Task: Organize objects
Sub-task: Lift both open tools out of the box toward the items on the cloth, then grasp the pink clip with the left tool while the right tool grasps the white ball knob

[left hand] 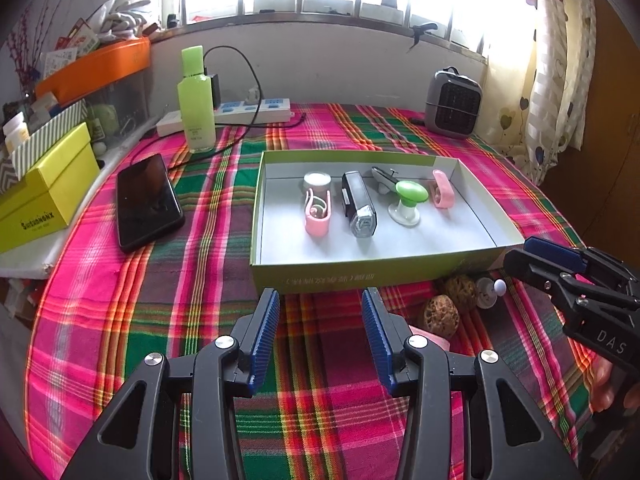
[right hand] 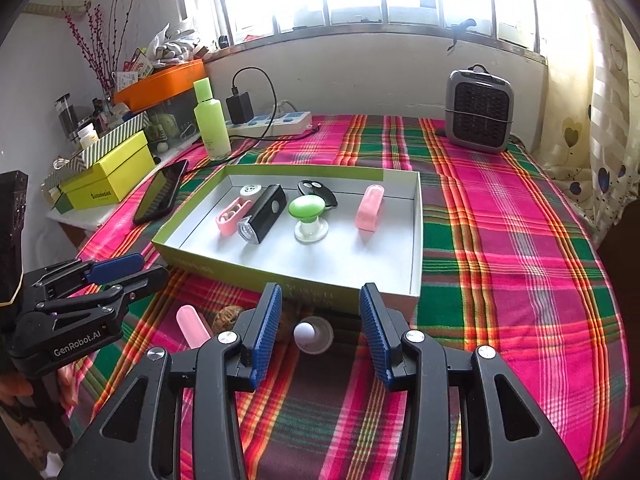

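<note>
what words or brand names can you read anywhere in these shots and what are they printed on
"GenRobot.AI": side of the black left hand-held gripper, seen in the right wrist view.
"DAS": black body of the right hand-held gripper, rest cut off.
Yellow-green cardboard box: dark brand word, too blurred to read.
Shallow green-sided cardboard tray: upside-down print on the front wall, unreadable.
</note>
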`<state>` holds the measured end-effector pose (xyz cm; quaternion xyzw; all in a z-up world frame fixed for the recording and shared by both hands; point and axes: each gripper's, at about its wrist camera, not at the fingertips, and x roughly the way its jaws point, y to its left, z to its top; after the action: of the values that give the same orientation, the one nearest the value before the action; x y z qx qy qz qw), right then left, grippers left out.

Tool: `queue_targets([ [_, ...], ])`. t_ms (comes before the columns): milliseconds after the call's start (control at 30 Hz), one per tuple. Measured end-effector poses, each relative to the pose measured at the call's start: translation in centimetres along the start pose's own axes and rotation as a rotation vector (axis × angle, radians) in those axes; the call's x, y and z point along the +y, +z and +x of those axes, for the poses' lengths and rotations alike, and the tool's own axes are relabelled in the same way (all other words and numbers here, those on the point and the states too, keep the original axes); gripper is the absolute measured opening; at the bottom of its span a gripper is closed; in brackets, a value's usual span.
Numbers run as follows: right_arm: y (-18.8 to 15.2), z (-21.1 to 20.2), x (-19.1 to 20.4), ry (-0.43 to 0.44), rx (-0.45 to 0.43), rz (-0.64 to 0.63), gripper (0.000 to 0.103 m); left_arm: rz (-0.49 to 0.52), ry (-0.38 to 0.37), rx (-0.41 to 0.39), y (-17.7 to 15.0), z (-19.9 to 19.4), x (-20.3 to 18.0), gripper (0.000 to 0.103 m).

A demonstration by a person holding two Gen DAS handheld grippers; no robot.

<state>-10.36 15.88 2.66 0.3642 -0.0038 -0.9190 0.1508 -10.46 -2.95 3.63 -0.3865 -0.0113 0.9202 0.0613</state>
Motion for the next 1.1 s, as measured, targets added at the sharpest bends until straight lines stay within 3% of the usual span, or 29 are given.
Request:
queue_targets([
  [567, -1.9, 0.3, -1.3, 0.005, 0.047, 0.036, 0.042, -0.010, -0.148, 0.069, -1.4, 0.5, -2.2, 0.054],
  [1100, -1.9, 2.6, -0.6, 0.046, 0.123, -0.017, 0.043, 0.018, -0.139, 0.135, -2.2, 2.1, -4.1, 0.055],
])
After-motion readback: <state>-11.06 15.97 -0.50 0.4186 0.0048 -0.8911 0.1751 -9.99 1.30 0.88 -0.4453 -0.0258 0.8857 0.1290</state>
